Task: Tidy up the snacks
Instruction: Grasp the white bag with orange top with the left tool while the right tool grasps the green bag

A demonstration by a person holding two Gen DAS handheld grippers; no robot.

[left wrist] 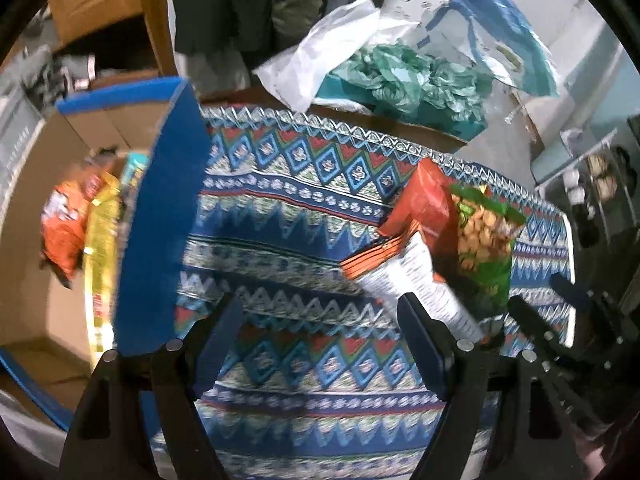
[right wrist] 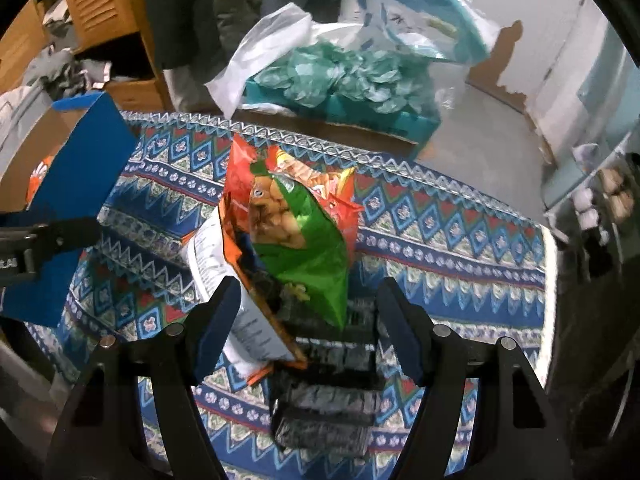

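A pile of snack bags lies on the patterned cloth [left wrist: 280, 208]: a green bag [left wrist: 486, 240] [right wrist: 304, 236], a red-orange bag [left wrist: 424, 204] [right wrist: 240, 168], a white-backed bag [left wrist: 420, 284] [right wrist: 244, 320] and a dark packet [right wrist: 324, 396]. A blue-edged cardboard box [left wrist: 160, 216] [right wrist: 76, 184] at the left holds an orange bag [left wrist: 64, 224] and a yellow bag [left wrist: 100, 248]. My left gripper [left wrist: 320, 344] is open and empty over the cloth beside the box. My right gripper [right wrist: 308, 328] is open around the near end of the pile; it also shows in the left wrist view [left wrist: 560, 320].
Beyond the cloth's far edge lie a white plastic bag [left wrist: 332, 48], crumpled teal paper [left wrist: 408, 76] on a teal box, and a blue-and-clear bag [left wrist: 492, 28]. A wooden cabinet [right wrist: 100, 8] stands at the back left. Shelves [left wrist: 600, 184] stand at the right.
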